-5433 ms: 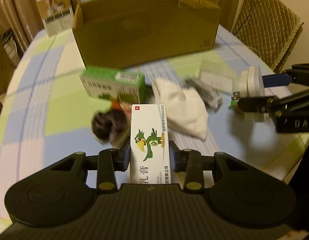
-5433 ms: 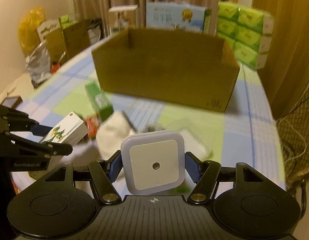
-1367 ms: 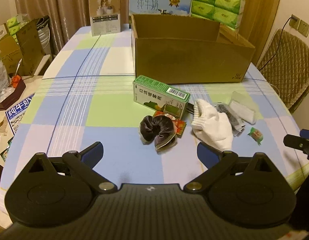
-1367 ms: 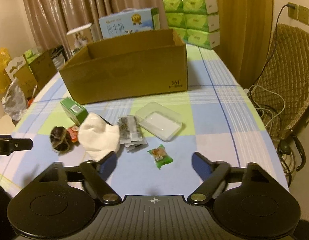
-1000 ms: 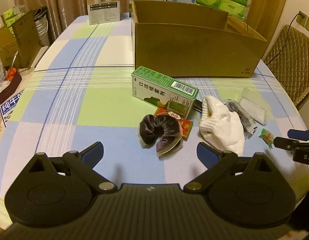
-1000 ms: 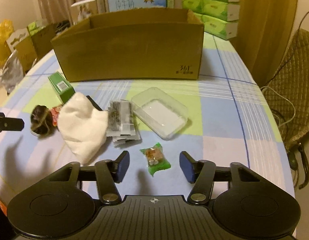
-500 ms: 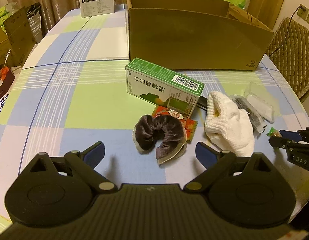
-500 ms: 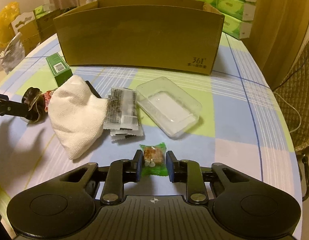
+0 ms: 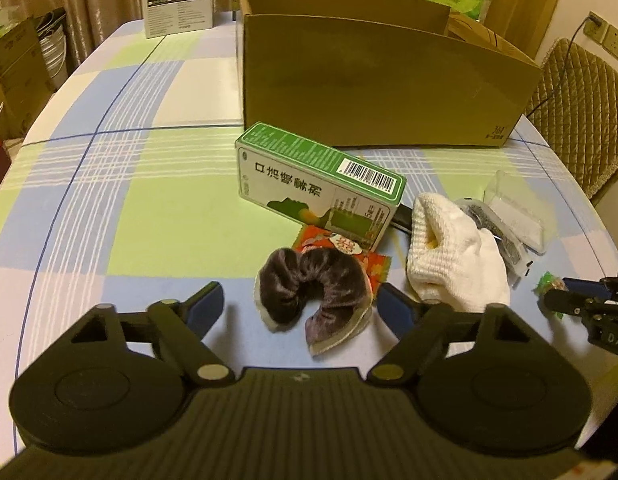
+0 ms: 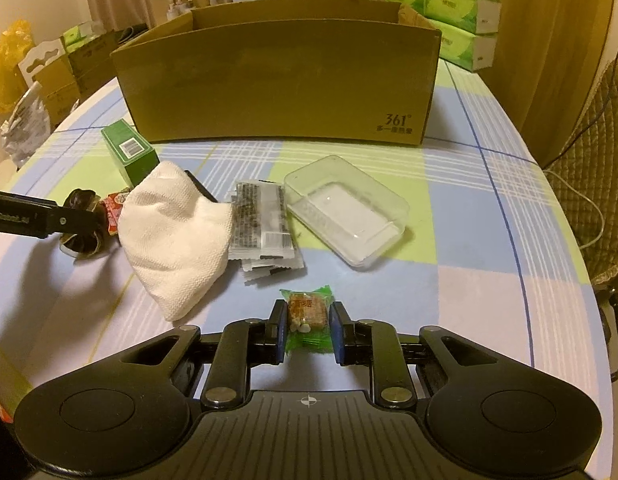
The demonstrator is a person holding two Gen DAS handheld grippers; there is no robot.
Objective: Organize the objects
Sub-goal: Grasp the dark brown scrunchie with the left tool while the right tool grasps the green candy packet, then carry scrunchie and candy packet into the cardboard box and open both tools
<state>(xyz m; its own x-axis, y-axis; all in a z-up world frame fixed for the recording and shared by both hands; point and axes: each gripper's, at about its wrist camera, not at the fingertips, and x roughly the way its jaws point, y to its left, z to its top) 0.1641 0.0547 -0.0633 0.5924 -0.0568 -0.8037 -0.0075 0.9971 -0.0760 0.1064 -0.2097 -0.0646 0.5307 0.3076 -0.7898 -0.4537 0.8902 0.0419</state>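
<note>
Evidently the pick-up step was in hand on both sides. The right gripper had its fingers drawn in against the two sides of the snack, a small green-wrapped piece lying on the bench nearest the camera, in front of the sachets and the clear tray. Whether the snack was lifted off the bench could not be told. The left gripper stood wide apart and empty, its fingers reaching either side of the scrunchie, which lay just in front of the green carton and beside the white glove.

Next, by my judgement, the right side needed to raise the snack and carry it over the near wall of the box, which stood well behind the clutter. The left needed to close on the scrunchie; being soft, it would likely squash before it held.
</note>
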